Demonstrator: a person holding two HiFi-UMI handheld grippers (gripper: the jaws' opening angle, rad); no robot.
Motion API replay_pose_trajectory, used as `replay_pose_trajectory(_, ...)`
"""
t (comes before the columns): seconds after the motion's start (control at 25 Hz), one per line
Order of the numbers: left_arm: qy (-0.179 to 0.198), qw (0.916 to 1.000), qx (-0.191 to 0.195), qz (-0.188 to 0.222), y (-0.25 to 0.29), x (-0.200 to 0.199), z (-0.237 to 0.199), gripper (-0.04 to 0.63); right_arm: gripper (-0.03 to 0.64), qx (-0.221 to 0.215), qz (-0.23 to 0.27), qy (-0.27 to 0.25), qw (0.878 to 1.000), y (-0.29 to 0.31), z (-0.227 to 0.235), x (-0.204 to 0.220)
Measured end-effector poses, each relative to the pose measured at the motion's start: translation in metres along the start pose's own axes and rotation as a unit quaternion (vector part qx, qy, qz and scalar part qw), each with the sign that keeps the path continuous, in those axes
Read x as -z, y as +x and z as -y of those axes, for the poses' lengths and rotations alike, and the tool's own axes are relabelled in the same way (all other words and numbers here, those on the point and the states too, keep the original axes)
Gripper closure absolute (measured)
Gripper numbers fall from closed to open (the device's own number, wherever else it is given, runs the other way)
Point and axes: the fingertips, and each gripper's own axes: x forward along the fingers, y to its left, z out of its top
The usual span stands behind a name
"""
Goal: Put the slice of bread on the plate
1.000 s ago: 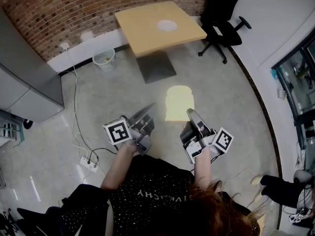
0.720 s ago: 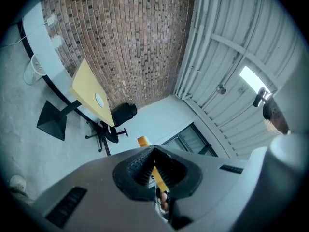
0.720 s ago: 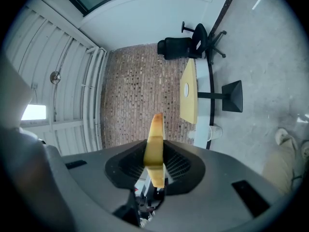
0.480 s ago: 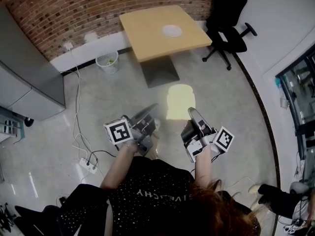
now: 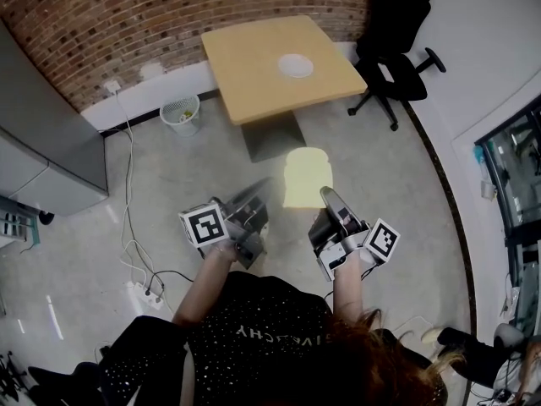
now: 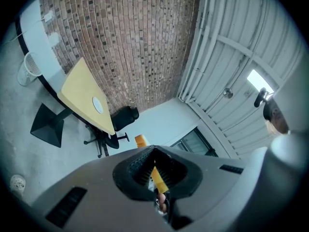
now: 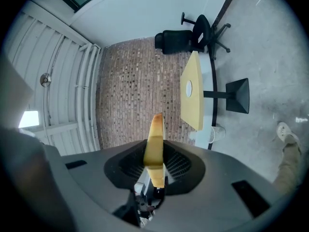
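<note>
**Table and plate draw nearer while you carry the bread**

Both the square light-wood table (image 5: 254,66) and the small white round plate (image 5: 295,65) on it sit larger and lower in the head view than a second ago. The floor under you has slid back, so you are walking towards them. The pale yellow slice of bread (image 5: 306,176) has kept its place ahead of you in the air, well short of the plate. The carry is under way, and the setting down is not yet begun.

Your left hand-held gripper (image 5: 260,191) and right hand-held gripper (image 5: 325,194) reach forward side by side at about the same height. Each points roughly level, with its marker cube turned up towards your head. Each one's jaws stand nearly together, pinching the thin slice by an edge, left and right. Judging from this, you must close on the table before you lower the slice onto the plate.
</note>
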Motion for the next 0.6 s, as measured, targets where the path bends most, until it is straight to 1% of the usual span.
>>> replay_pose_trajectory(0.24,-0.002,1.0,0.003,-0.003,0.039,-0.038,-0.018,0.584,0.518,0.004,0.008,0.0,1.0,0.041,0.003,-0.039)
replay_pose_trajectory(0.36,0.011,0.9999,0.002,-0.006,0.059,-0.064,-0.03,0.584,0.518,0.007,0.009,0.0,1.0,0.067,0.004,-0.059)
replay_pose_trajectory(0.48,-0.005,1.0,0.0,0.0,0.085,-0.095,-0.046,0.584,0.518,0.008,0.007,0.003,1.0,0.103,0.005,-0.084)
replay_pose_trajectory(0.6,-0.008,1.0,0.003,0.0,0.101,-0.112,-0.056,0.584,0.518,0.007,0.009,0.004,1.0,0.122,0.009,-0.099)
